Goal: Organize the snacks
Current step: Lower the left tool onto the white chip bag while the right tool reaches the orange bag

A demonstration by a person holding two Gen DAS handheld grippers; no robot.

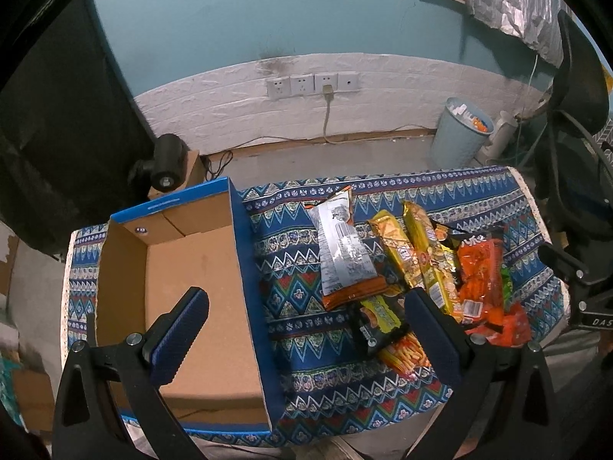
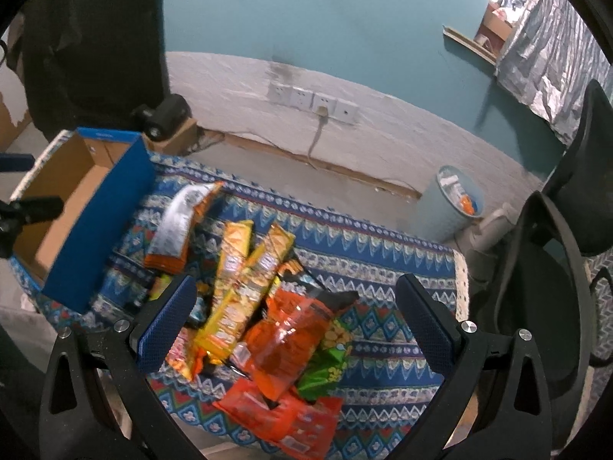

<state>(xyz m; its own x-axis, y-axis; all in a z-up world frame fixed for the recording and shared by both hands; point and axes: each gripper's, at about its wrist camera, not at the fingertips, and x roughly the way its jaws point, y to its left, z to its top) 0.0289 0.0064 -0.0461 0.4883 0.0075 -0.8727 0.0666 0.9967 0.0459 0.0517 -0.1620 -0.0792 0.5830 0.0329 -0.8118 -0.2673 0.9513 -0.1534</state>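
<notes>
Snacks (image 2: 264, 306) overlap in a pile, lower packets half hidden, under both wide-open, empty grippers (image 1: 306, 329) (image 2: 295, 318).

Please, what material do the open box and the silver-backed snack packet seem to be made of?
Open box: apparently cardboard, with a matte brown inside and printed blue outer walls. Silver-backed snack packet: probably metallised plastic film, since it shines and wrinkles; foil laminate is also possible.

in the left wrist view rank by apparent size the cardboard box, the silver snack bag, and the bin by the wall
1. cardboard box, clearly largest
2. silver snack bag
3. bin, slightly smaller, but farther away, so unsure
</notes>
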